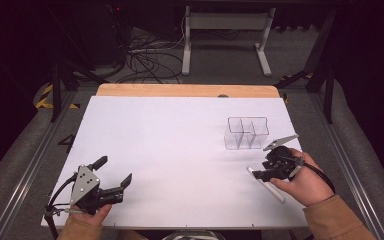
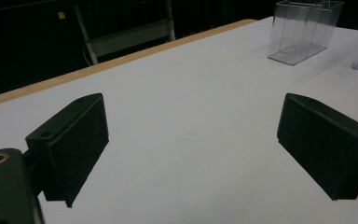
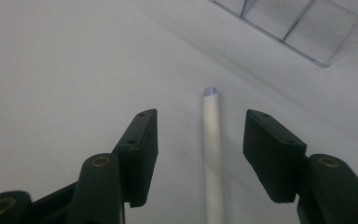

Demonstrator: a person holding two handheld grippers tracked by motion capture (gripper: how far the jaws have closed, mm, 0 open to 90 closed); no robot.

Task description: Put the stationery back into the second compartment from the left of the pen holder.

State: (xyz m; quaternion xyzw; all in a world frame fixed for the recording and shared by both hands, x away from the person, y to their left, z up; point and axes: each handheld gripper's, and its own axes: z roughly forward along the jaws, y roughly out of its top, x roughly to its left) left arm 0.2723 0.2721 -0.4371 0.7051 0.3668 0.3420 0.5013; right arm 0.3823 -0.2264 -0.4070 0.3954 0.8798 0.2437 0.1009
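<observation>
A big white table [image 1: 180,150] has a strip of light wood [image 1: 185,90] along its far edge. Past the table, a white metal stand [image 1: 225,35] sits on the grey floor [image 1: 220,60]. A bunch of black cables [image 1: 145,62] lies tangled on the floor beside it. Some yellow and black tape [image 1: 44,95] is stuck down at the left.

bare table [image 1: 170,145] centre, clear organizer [image 1: 247,132] far-right
</observation>
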